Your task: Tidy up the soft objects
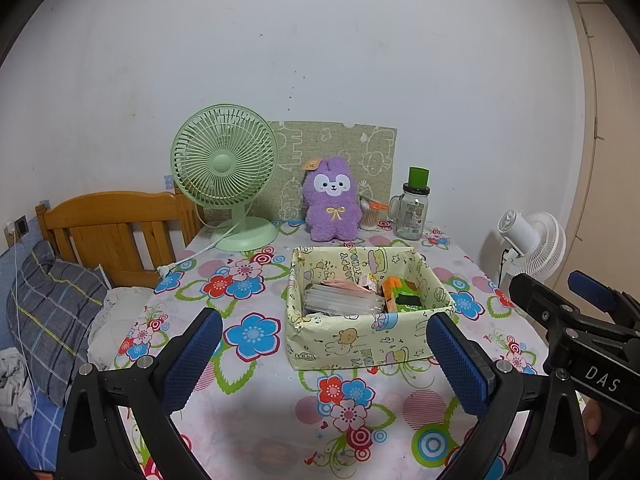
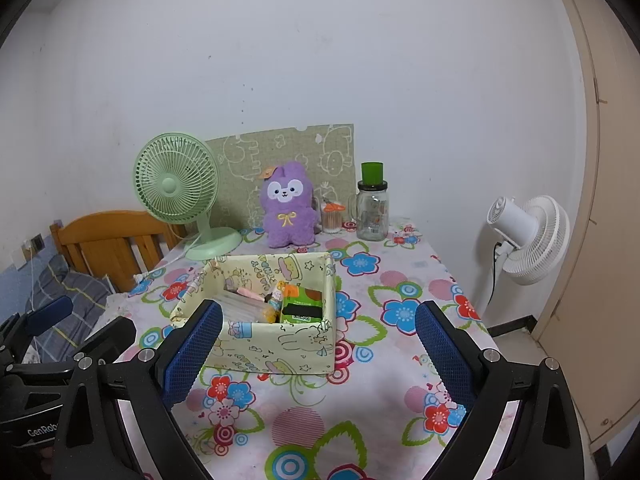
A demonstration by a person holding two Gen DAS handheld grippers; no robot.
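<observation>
Both hand-held grippers, left (image 1: 324,356) and right (image 2: 318,354), hover wide and empty over the near table (image 1: 256,420). The plush (image 1: 331,204) sits upright at the far edge, behind the box (image 1: 360,340), probably its destination.

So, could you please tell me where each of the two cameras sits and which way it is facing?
Left wrist: rides the left tool, above the table's near edge, facing the back wall; its open blue fingers frame the yellow box, and the right tool shows at the frame's right.
Right wrist: rides the right tool, further right, same heading; the left tool shows lower left.
Shared: box, purple plush, green fan, glass jar, white fan.
</observation>
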